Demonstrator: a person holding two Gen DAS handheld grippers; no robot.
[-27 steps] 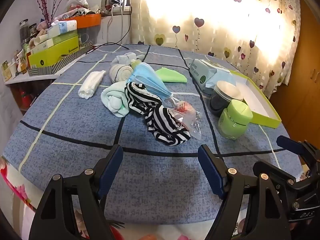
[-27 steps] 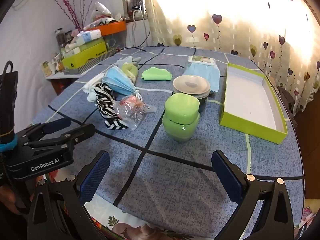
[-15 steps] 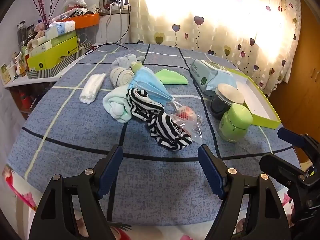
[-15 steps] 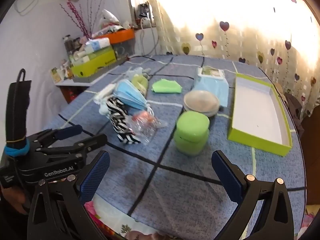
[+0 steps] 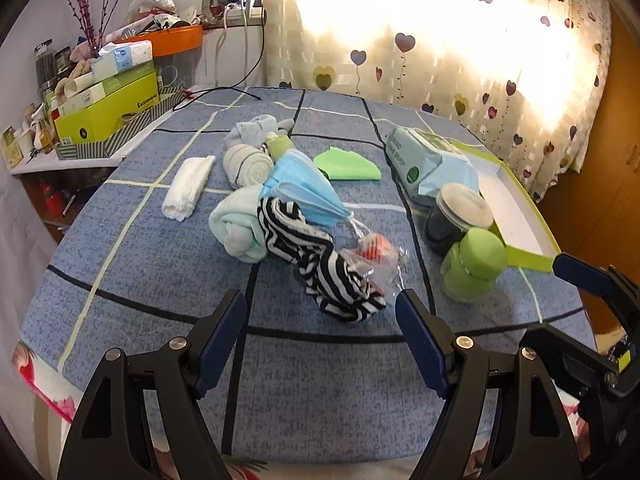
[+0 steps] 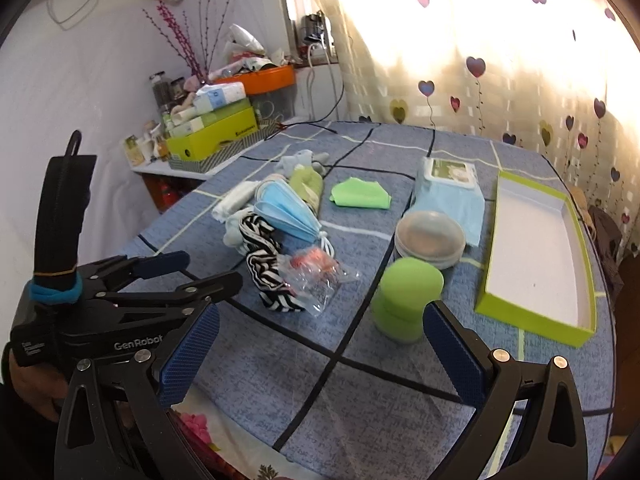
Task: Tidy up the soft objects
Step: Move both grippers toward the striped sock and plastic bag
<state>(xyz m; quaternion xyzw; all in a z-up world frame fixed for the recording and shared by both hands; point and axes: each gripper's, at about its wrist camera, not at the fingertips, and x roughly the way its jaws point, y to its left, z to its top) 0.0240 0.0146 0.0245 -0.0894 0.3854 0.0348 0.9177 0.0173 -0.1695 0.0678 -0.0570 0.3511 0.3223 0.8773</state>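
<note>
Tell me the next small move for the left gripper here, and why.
Probably ease the left gripper forward and down onto the striped cloth. Its jaws stand open and empty, and that cloth is the nearest soft item, lying almost straight ahead between them. The clear plastic bag rests against it, so aim for the cloth's near end.

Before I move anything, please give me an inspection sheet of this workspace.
Surface: blue checked cloth, flat.
Job's things: striped cloth, pale blue cloth, face masks, white cloth, green cloth lie loose; green tray holds nothing.
Clutter: green jar, lidded dark jar, wipes pack, plastic bag.
Grippers: left tongs and right tongs open, holding nothing.
Cables: black cable at far edge.
Surroundings: heart curtain, crowded shelf.
</note>
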